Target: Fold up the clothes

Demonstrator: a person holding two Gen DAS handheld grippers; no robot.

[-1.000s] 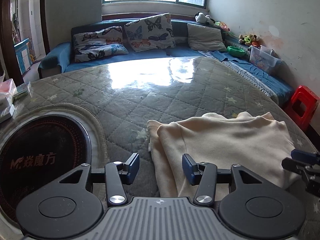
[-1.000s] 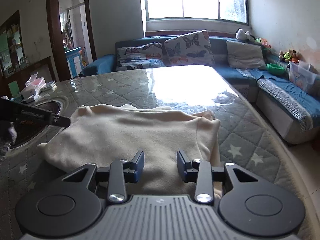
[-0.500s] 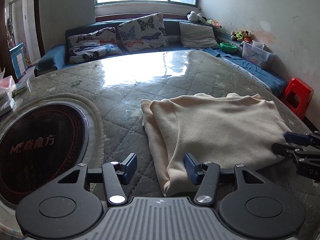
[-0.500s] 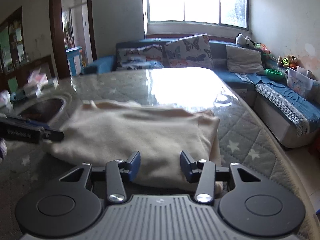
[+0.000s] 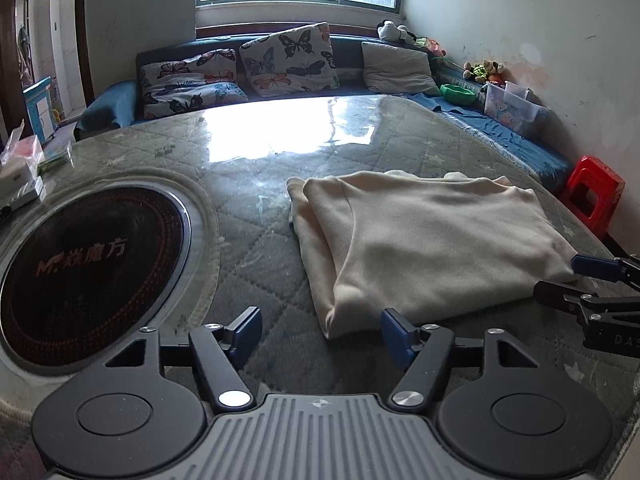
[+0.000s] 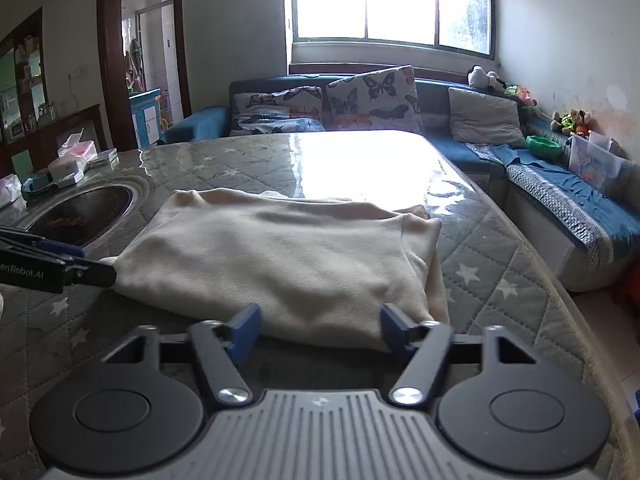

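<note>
Folded cream garment [image 5: 432, 248] lies flat on the bench [image 5: 256, 184], toward its right edge and close to the near edge; soft fleece-like knit, rough rectangle, layered folds showing along its left side. Left tool [image 5: 320, 330] wide, jaws have just been opening, nothing pinched; the garment's near-left corner sits just ahead between the blue pads. Right tool [image 6: 320, 328] wide too, just been opening, garment's near edge lying between its pads, not pressed. Bare quilted star-print cover under glossy clear sheet fills the far half of the bench, plenty of free room there. Round dark inset cooktop [image 5: 88, 268] at the left side, well apart from the garment. Boxes [image 6: 68, 168] at far-left corner. Blue sofa [image 6: 560, 184] with butterfly cushions [image 5: 288, 60] wraps far and right sides; red stool [image 5: 592, 196] off the right edge.
</note>
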